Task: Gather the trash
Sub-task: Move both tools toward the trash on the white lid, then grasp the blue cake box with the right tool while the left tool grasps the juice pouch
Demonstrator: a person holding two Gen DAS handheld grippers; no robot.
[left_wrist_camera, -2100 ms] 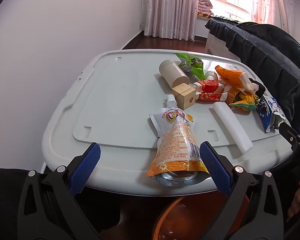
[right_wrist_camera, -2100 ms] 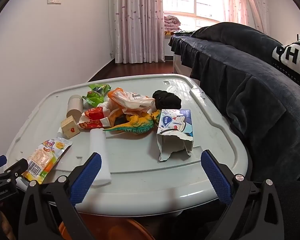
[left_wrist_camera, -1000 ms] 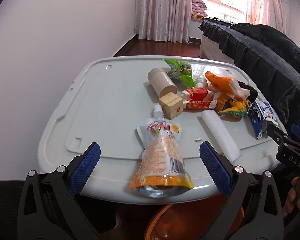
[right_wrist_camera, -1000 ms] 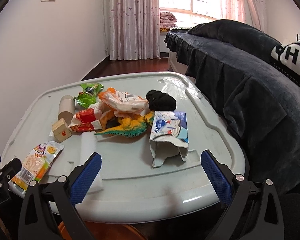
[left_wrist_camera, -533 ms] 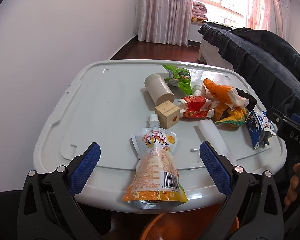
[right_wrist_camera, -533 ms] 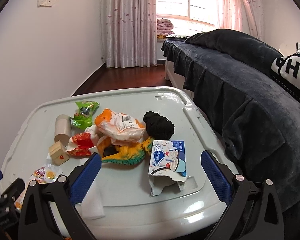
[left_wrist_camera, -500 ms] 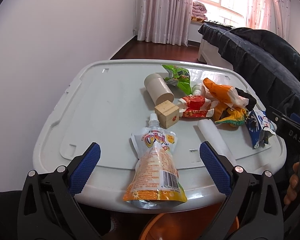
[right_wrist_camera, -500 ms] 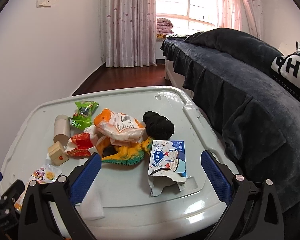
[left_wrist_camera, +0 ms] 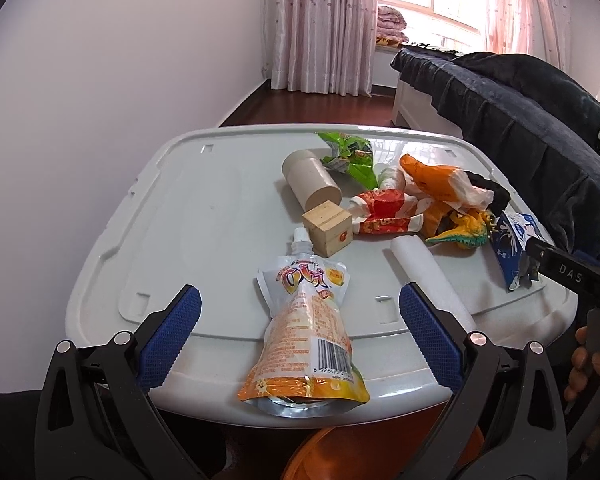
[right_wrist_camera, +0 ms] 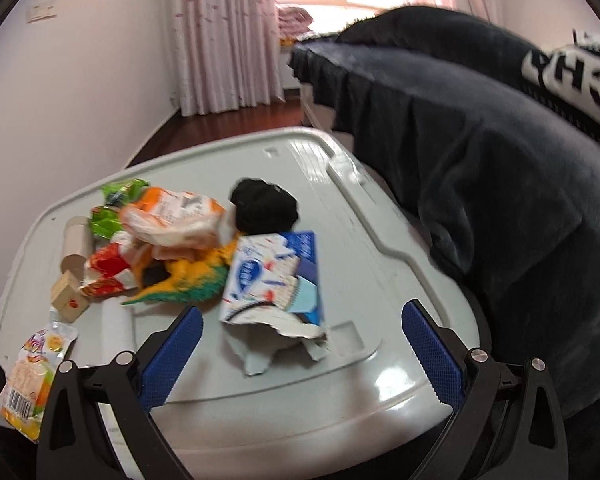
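Observation:
An orange juice pouch (left_wrist_camera: 306, 332) lies at the near edge of the grey bin lid (left_wrist_camera: 204, 216), its base overhanging. My left gripper (left_wrist_camera: 300, 320) is open, its blue pads either side of the pouch, above it. My right gripper (right_wrist_camera: 300, 344) is open just in front of a torn blue-and-white carton (right_wrist_camera: 274, 276), which also shows in the left wrist view (left_wrist_camera: 514, 246). Behind lie an orange-white wrapper (right_wrist_camera: 172, 216), a red wrapper (left_wrist_camera: 382, 212), a green wrapper (left_wrist_camera: 348, 154) and a black wad (right_wrist_camera: 264, 204).
A cardboard tube (left_wrist_camera: 310, 182), a wooden cube (left_wrist_camera: 327, 228), a white foam stick (left_wrist_camera: 424, 268) and a toy dinosaur (right_wrist_camera: 188, 280) also lie on the lid. An orange bin (left_wrist_camera: 360, 456) stands below the near edge. A dark sofa (right_wrist_camera: 480, 152) borders the right side.
My right gripper has moved forward and to the right, closer to the torn carton; its view is blurred. My left gripper has hardly moved. Both stay open.

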